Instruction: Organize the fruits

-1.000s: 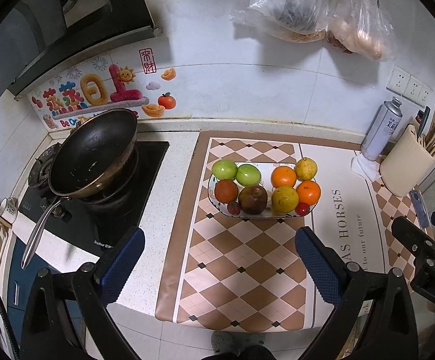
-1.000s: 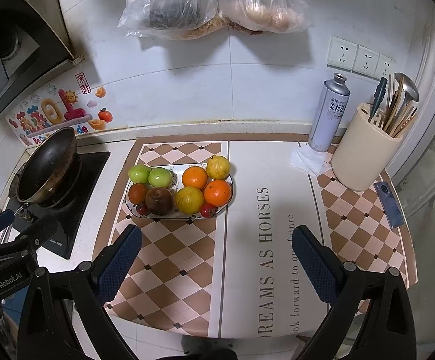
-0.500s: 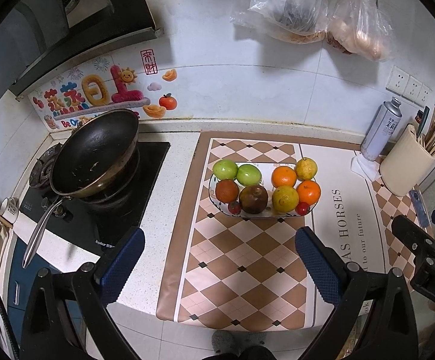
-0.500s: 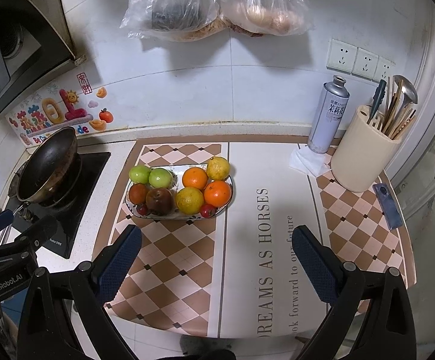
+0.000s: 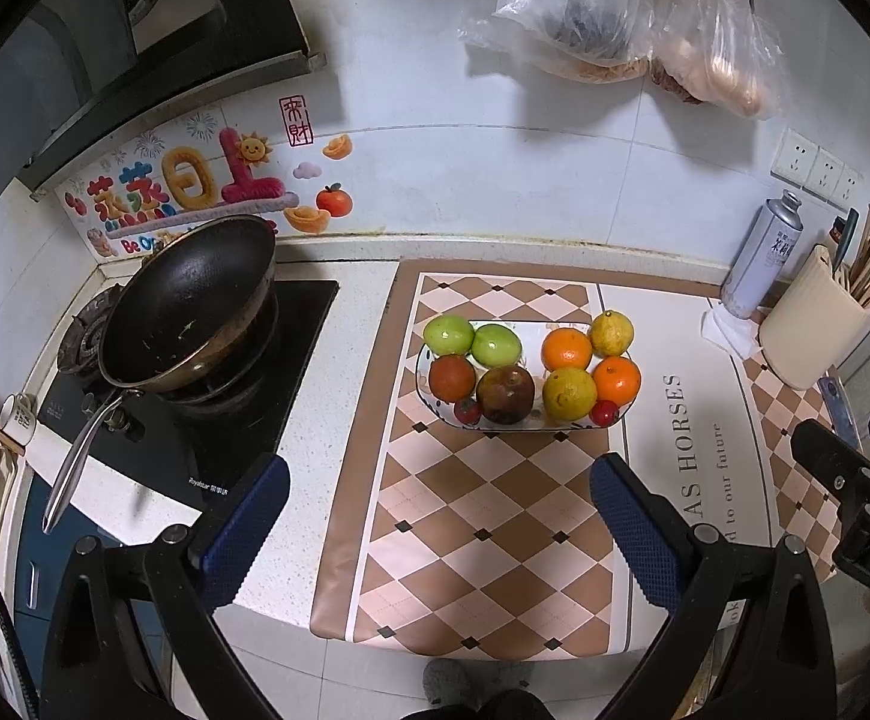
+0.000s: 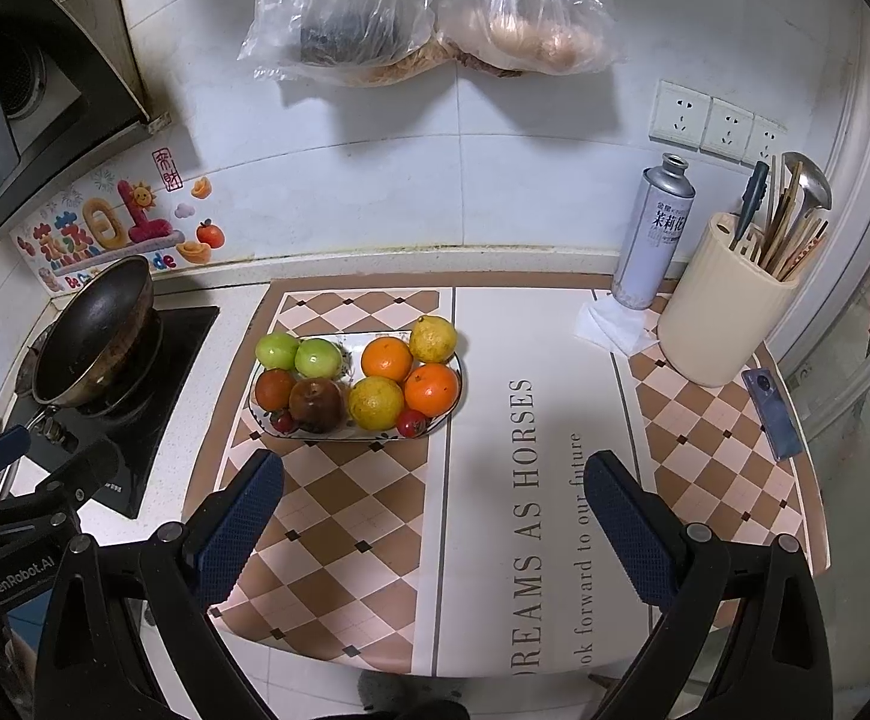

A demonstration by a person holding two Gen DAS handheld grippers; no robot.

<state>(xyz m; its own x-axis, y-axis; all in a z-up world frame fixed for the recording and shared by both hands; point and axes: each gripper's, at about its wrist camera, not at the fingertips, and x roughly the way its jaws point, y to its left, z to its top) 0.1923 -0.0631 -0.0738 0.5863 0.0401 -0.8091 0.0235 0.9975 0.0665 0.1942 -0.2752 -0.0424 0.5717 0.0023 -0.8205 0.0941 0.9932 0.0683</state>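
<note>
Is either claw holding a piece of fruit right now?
No, the left claw and right claw both gape empty, short of the fruit plate.

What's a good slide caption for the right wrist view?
Open right gripper hovers over the checkered mat, facing a fruit plate of apples, oranges and lemons.

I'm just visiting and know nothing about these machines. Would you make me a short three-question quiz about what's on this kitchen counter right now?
1. True or false: both pairs of tongs, the left tongs and the right tongs, are open and hold nothing.
2. How many green fruits lie on the plate?
3. What stands nearest the spray can? A) the wok B) the utensil holder C) the plate

Key: 1 true; 2 two; 3 B
</note>
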